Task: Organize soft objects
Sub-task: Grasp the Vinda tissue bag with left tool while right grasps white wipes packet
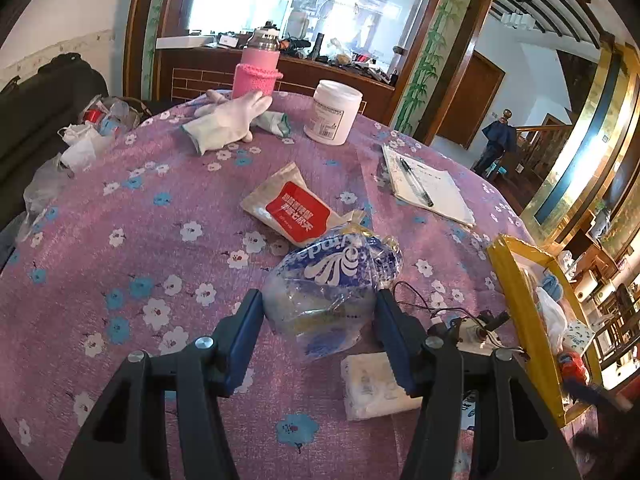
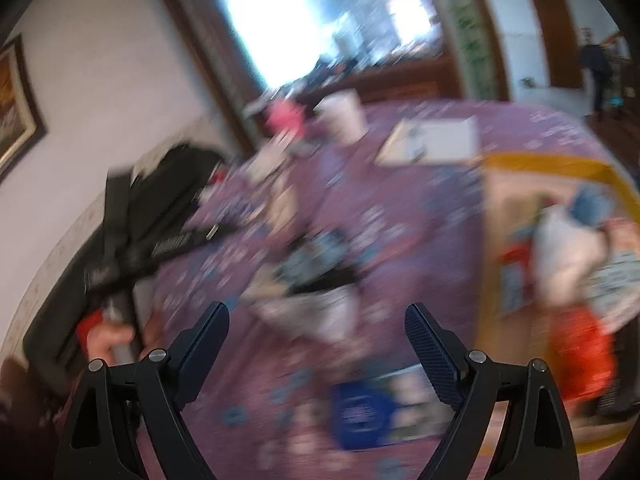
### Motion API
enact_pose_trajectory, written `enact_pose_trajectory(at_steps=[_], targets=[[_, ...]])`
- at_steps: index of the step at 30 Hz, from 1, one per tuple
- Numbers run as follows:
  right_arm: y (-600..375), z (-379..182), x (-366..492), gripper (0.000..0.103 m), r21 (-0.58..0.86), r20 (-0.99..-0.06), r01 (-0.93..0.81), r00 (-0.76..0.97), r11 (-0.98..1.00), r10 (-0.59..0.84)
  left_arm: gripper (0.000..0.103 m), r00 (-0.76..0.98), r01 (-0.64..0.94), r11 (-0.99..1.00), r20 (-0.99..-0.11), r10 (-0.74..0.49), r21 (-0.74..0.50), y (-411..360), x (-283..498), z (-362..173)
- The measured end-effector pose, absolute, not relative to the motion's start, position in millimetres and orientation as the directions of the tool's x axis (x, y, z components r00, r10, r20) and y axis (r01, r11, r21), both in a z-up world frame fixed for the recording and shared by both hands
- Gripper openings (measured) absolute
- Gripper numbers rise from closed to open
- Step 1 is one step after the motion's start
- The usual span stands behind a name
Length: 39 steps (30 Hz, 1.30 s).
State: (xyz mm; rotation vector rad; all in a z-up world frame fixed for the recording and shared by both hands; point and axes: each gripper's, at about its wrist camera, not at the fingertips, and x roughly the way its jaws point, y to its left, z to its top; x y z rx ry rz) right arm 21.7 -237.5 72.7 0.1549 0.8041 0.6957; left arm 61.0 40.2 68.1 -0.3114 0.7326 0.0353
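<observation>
A round table (image 1: 100,208) under a purple flowered cloth fills the left wrist view. At its right edge sits a yellow-rimmed box (image 1: 516,292) already holding soft things: a white bag, something blue, something red. Near the far edge stand a pink bottle (image 1: 256,68) and a white jar (image 1: 334,114), with a white glove (image 1: 230,122) lying just in front of the bottle. A notepad (image 1: 432,188) with a pen on it lies to the right, well apart from the jar. Mid-table rests a tan pouch (image 1: 288,204) with a red label.

The left gripper (image 1: 320,316) pinches a crumpled blue-and-clear plastic bag (image 1: 332,280), both pads pressed to its sides; the bag touches the pouch's near end. Just below it lies a small white tissue pack (image 1: 376,384).

The right wrist view is heavily blurred. The right gripper (image 2: 316,344) stands spread wide with nothing between its fingers, above the cloth, the box (image 2: 492,240) to its right.
</observation>
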Motion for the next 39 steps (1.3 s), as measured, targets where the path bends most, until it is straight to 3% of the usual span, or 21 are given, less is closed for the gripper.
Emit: enact_pose_trajectory(at_steps=[5,12,16,19,20,21,39], targets=[[-182,47,30,0.093,0.236,-0.723,-0.521,0.47,0.82,0.506,0.056,0.754,-0.139,0.949,-0.651,-0.084,-0.284,44,56,72],[-152,30,48,0.093,0.066,-0.8,-0.514,0.485,0.855,0.354,0.056,0.752,-0.136,0.94,-0.65,-0.107,-0.312,46,56,72],[-156,24,62,0.093,0.107,-0.798,-0.483,0.48,0.869,0.365,0.056,0.753,-0.13,0.944,-0.65,-0.105,-0.304,43,56,73],[-161,18,65,0.078,0.156,-0.796,-0.472,0.461,0.868,0.394,0.056,0.753,-0.124,0.946,-0.649,-0.106,-0.298,40,55,73],[-159,19,63,0.069,0.135,-0.79,-0.471,0.479,0.871,0.382,0.056,0.755,-0.121,0.949,-0.648,-0.102,-0.29,38,55,74],[-160,22,58,0.052,0.114,-0.782,-0.476,0.498,0.872,0.374,0.056,0.757,-0.118,0.952,-0.646,-0.098,-0.283,37,55,74],[-196,64,27,0.048,0.22,-0.633,-0.517,0.569,0.827,0.525,0.057,0.772,-0.069,0.97,-0.628,-0.095,-0.233,20,53,78]])
